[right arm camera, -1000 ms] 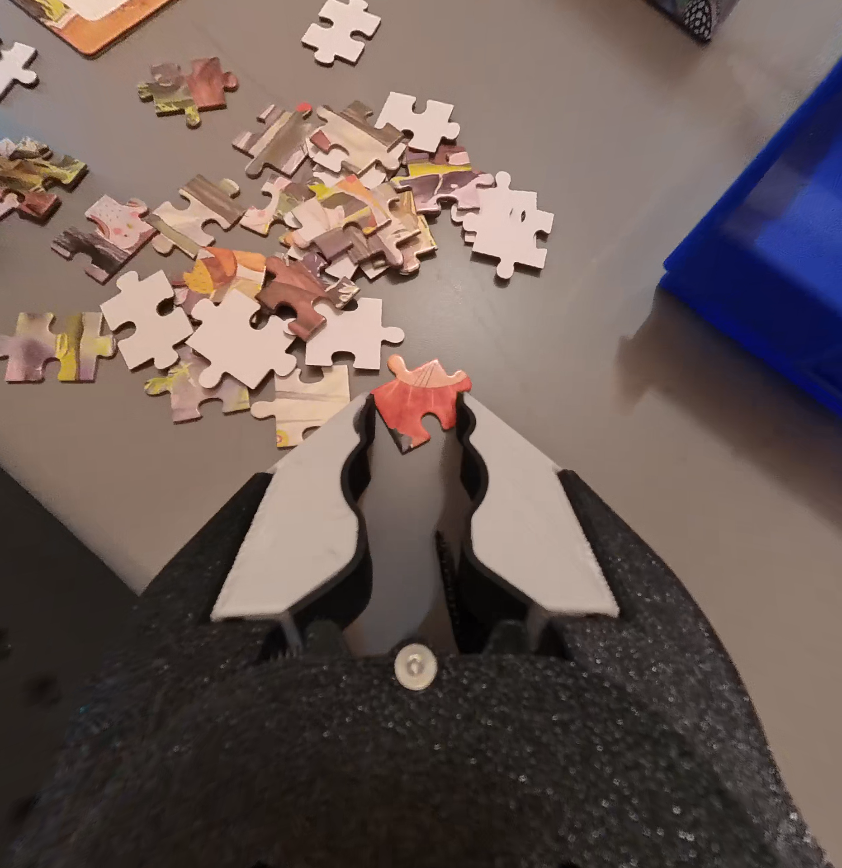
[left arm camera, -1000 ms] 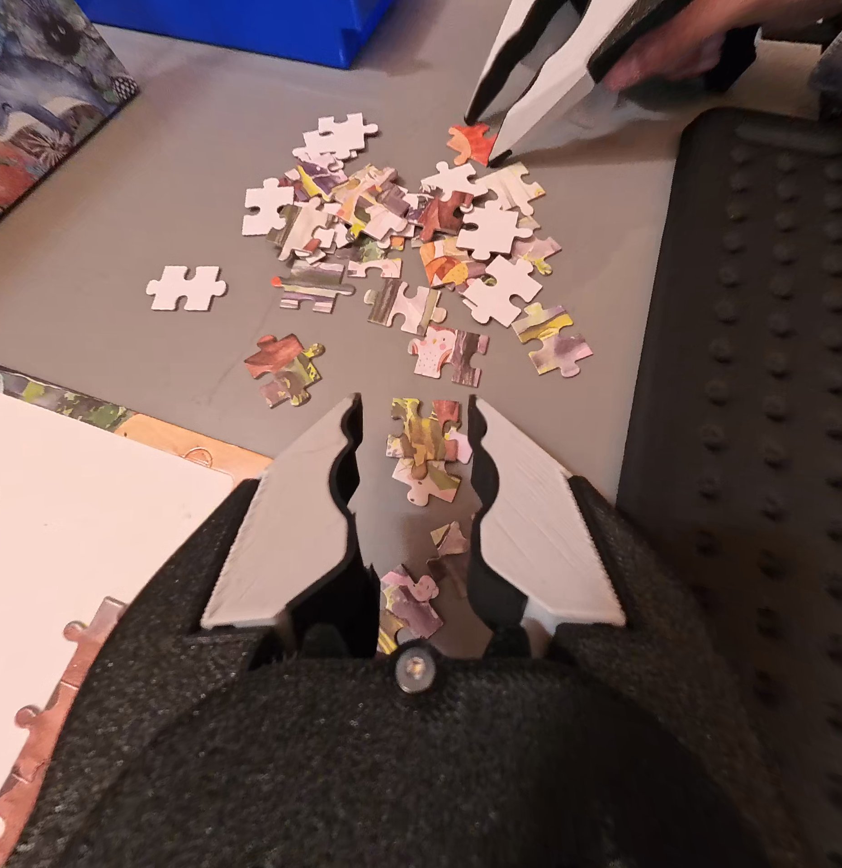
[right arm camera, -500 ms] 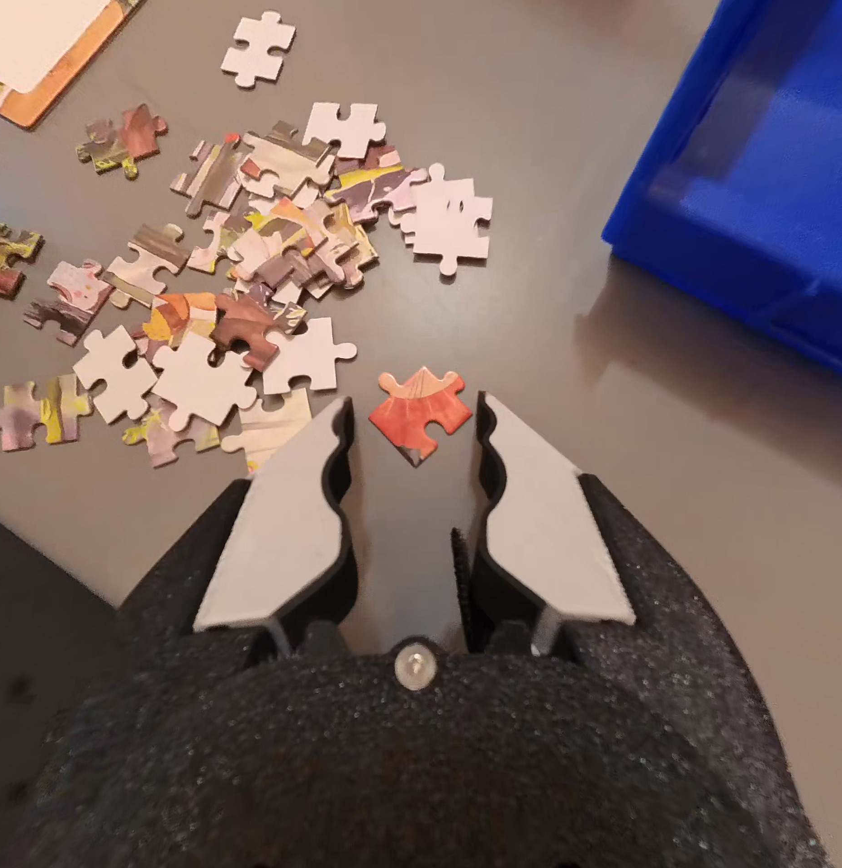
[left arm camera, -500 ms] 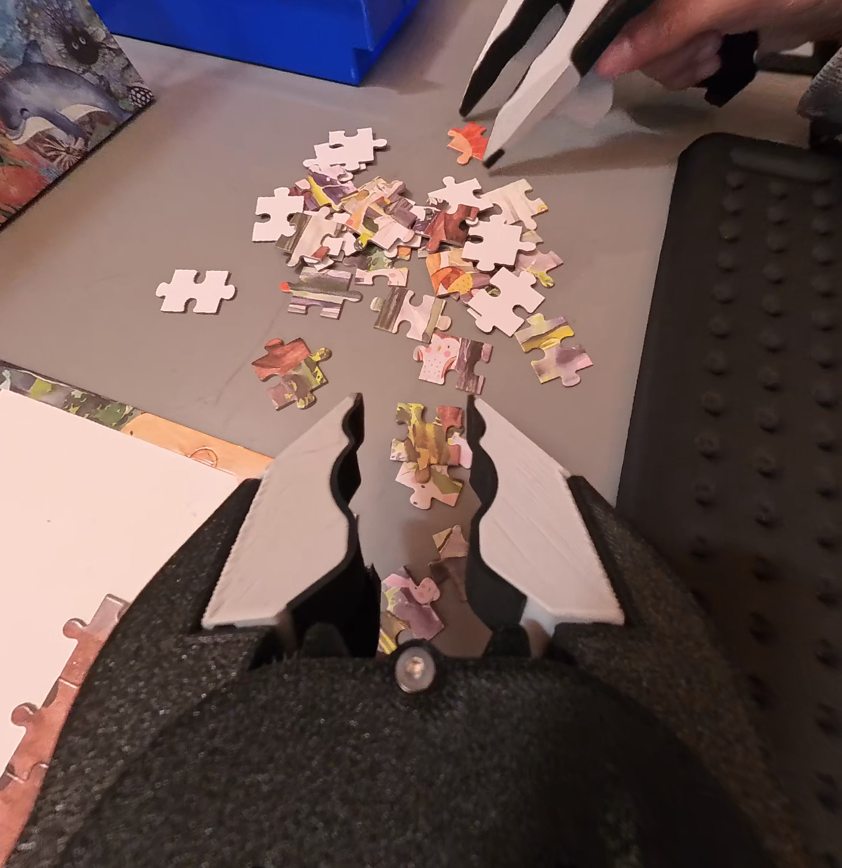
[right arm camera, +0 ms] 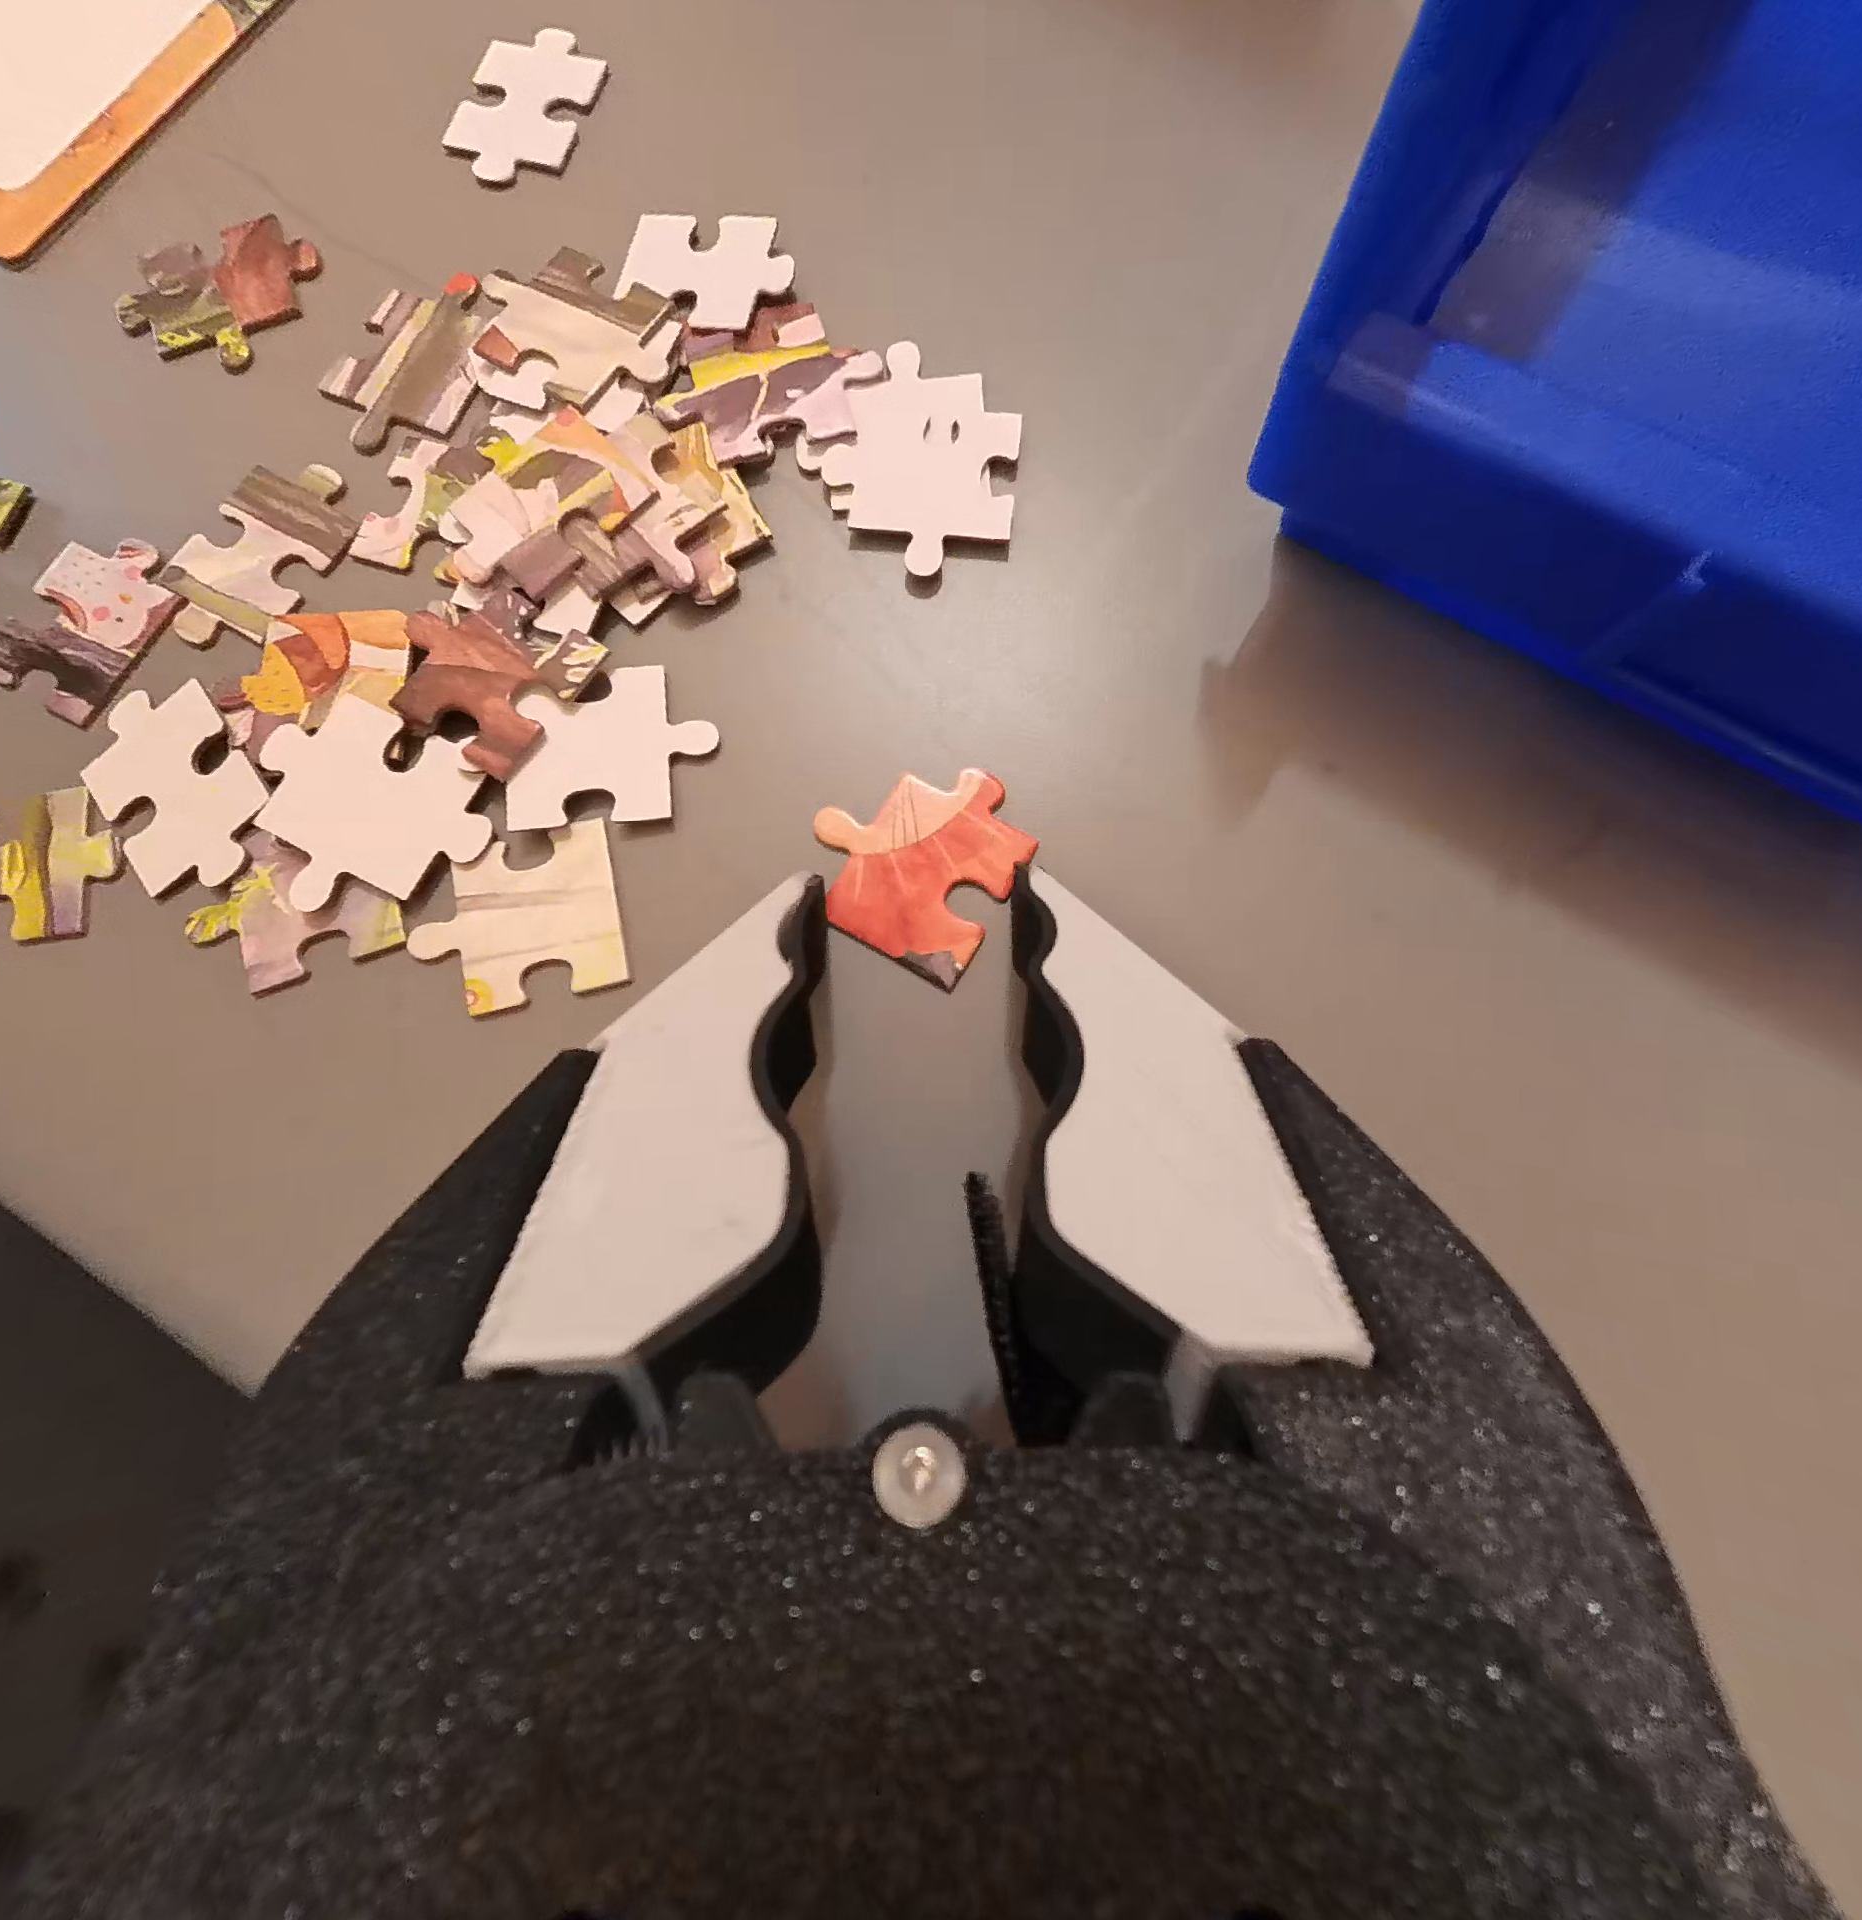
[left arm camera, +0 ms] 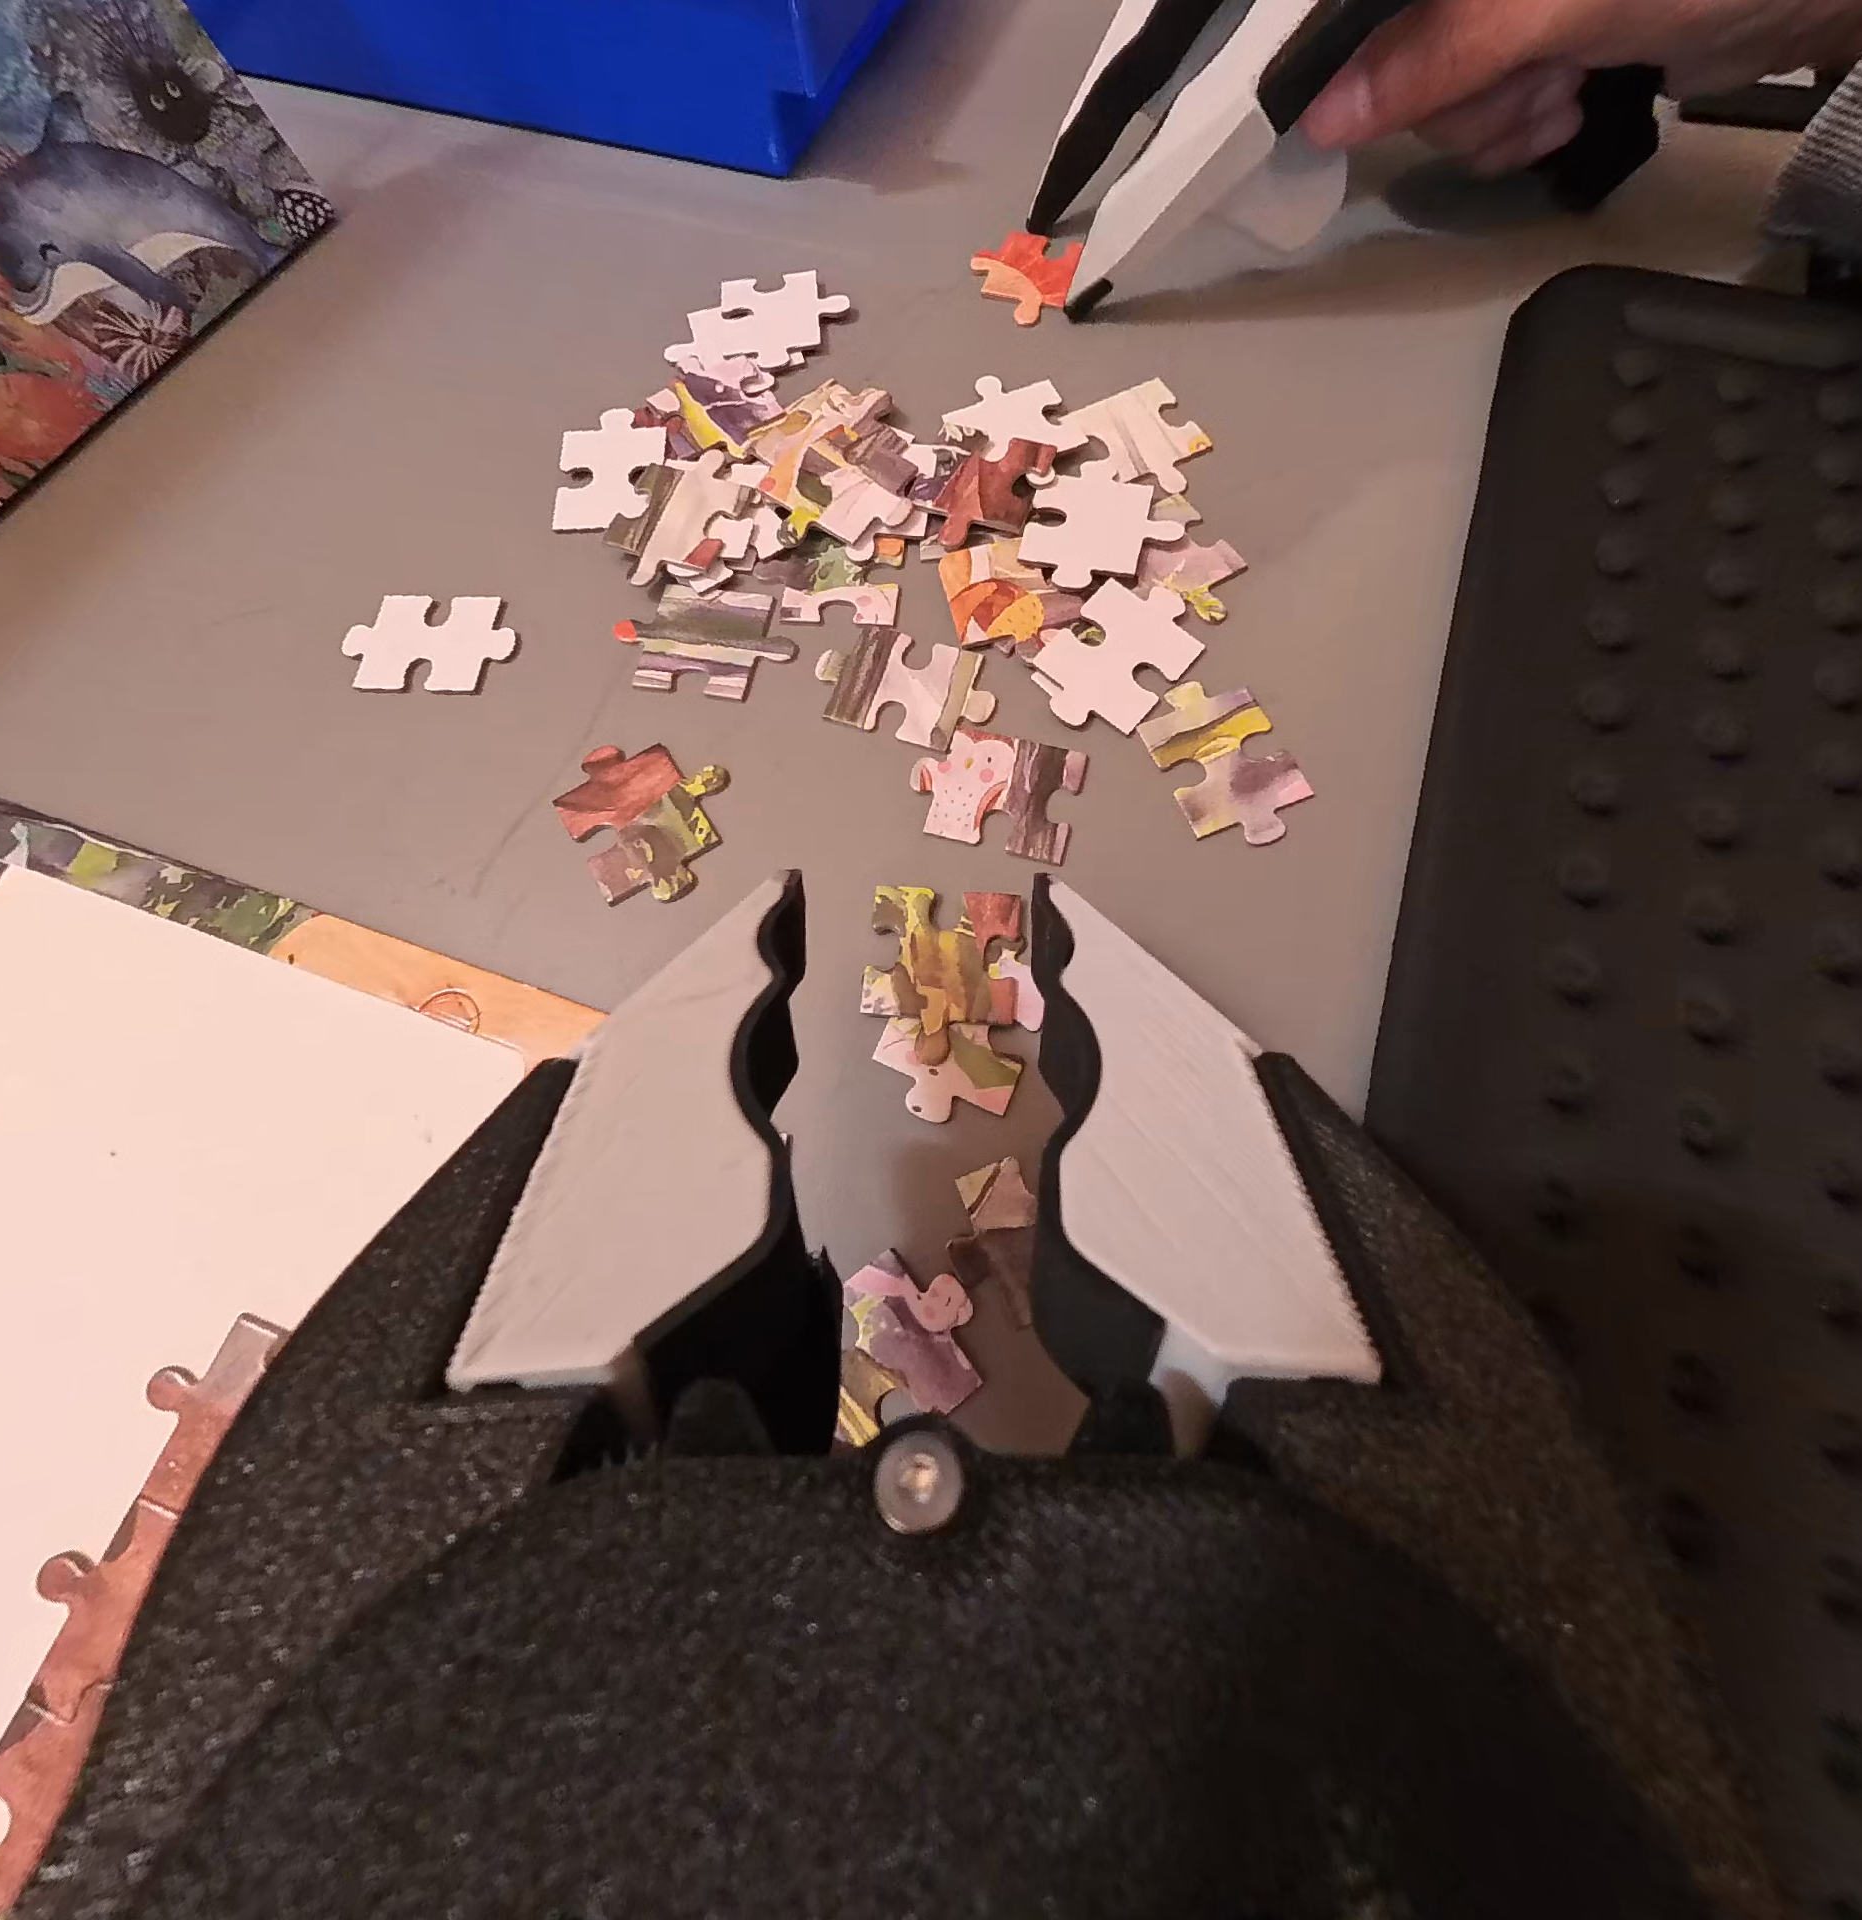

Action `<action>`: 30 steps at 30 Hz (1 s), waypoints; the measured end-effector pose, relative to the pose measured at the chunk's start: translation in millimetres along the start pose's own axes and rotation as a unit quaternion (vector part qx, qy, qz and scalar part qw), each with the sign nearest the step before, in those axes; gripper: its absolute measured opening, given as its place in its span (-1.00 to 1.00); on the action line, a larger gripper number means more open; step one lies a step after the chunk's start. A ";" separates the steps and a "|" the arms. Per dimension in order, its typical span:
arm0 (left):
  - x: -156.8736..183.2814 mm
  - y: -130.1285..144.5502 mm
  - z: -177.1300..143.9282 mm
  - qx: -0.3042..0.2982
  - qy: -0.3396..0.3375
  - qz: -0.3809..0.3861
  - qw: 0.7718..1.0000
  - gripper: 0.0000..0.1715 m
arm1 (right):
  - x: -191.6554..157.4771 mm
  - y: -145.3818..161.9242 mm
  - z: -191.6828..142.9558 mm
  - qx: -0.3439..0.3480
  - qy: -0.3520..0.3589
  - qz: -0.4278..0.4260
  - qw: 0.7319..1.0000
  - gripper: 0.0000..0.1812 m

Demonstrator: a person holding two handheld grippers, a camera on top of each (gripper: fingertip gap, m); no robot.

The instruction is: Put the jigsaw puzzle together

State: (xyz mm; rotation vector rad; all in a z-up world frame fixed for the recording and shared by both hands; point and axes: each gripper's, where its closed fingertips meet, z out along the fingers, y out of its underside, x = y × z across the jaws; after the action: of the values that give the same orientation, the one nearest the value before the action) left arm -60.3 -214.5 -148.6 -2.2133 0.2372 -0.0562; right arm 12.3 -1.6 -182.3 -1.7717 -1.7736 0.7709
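Observation:
A pile of loose jigsaw pieces (left arm camera: 885, 520) lies on the grey table; several are face down and white. It also shows in the right wrist view (right arm camera: 511, 582). My right gripper (right arm camera: 914, 891) has its tips pressed against both sides of a red-orange piece (right arm camera: 911, 868) that lies flat on the table beside the pile. In the left wrist view the right gripper (left arm camera: 1062, 265) is at the far side with the red piece (left arm camera: 1020, 272). My left gripper (left arm camera: 922, 904) is open and empty, straddling two joined pieces (left arm camera: 942, 987) on the table. The white puzzle board (left arm camera: 179, 1091), with brown edge pieces (left arm camera: 106, 1590) in place, lies at the left.
A blue bin (right arm camera: 1633, 364) stands just right of the red piece and shows at the back in the left wrist view (left arm camera: 594, 62). The puzzle box (left arm camera: 85, 260) is at the far left. A black studded mat (left arm camera: 1654, 831) borders the table on the right. More pieces (left arm camera: 906, 1320) lie under my left gripper. Left tips to right tips: about 25 cm.
My right gripper opened off the red piece, shifted a little away from the pile, then closed on it again; the piece has turned. My left gripper stayed open and barely moved.

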 end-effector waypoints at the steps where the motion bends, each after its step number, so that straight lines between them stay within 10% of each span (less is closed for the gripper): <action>1: 0.0 0.0 0.0 0.000 0.000 0.000 1.000 -0.50 | 0.1 0.0 -0.1 0.002 -0.001 0.001 1.000 -0.61; 10: -2.5 0.5 -0.2 0.000 -0.004 0.000 1.000 -0.50 | 0.7 1.8 -4.3 -0.002 0.006 -0.004 1.000 -0.63; 13: -2.5 0.9 -0.2 -0.001 -0.004 0.001 1.000 -0.50 | -0.1 -9.7 -13.9 0.032 0.008 -0.013 0.999 -1.00; 21: -2.3 2.3 0.2 -0.005 -0.004 0.001 1.000 -0.50 | -12.9 7.7 -8.6 -0.061 0.004 -0.002 0.998 -0.59; 30: -2.0 2.5 0.9 -0.006 -0.004 0.001 1.000 -0.50 | -20.7 7.6 -4.9 -0.167 0.064 0.008 0.984 -0.68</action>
State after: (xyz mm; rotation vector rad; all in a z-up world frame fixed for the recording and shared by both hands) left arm -62.5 -214.9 -151.0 -2.2242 0.2356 -0.0441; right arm 21.5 -22.2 -183.5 -1.9988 -1.8859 0.3685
